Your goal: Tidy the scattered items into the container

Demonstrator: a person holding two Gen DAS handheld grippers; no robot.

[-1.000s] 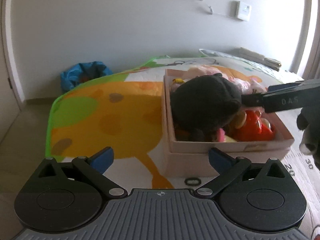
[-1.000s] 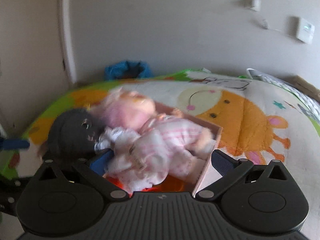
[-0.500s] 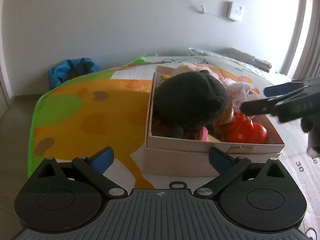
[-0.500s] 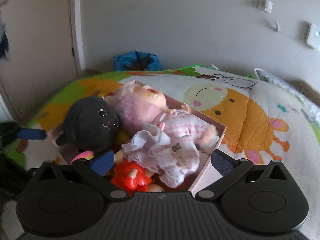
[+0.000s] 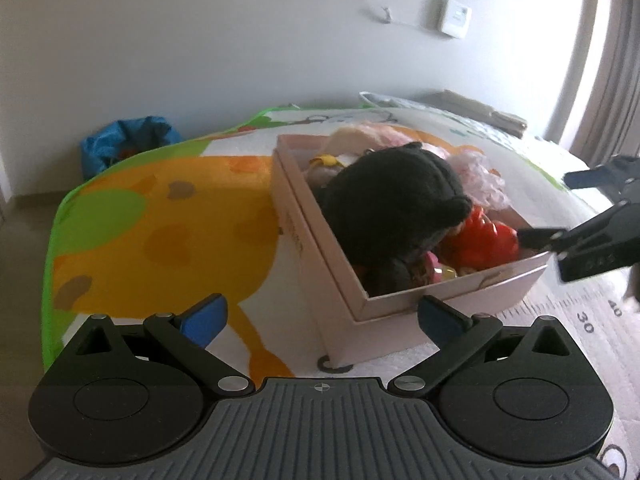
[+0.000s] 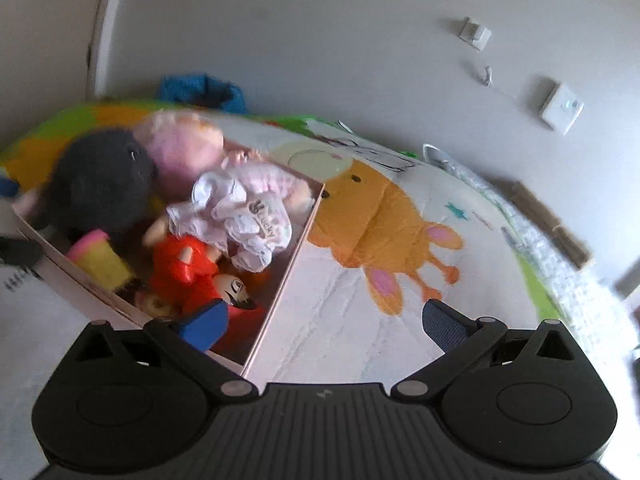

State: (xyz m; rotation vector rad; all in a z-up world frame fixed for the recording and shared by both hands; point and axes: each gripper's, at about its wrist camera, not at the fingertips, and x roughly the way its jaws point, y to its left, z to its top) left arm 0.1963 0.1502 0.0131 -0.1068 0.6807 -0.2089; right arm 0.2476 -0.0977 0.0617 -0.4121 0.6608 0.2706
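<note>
A pale pink box [image 5: 400, 308] stands on a cartoon play mat and holds toys: a black plush [image 5: 392, 204], a pink doll [image 6: 240, 184], a red figure [image 6: 188, 268] and a yellow-pink toy [image 6: 100, 260]. My left gripper [image 5: 320, 320] is open and empty, just before the box's near corner. My right gripper [image 6: 320, 320] is open and empty, over the box's right edge; it also shows in the left wrist view [image 5: 580, 208], beside the box.
A small black ring [image 5: 334, 364] lies on the mat [image 5: 160, 240] by the box's near corner. A blue bag [image 5: 124, 144] sits against the wall. Folded cloth [image 5: 480, 114] lies at the mat's far right. A curtain [image 5: 608, 60] hangs at the right.
My right gripper has pulled back from the box and turned right, open throughout. My left gripper has shifted so the box now shows corner-on. The black plush and doll rest in the box.
</note>
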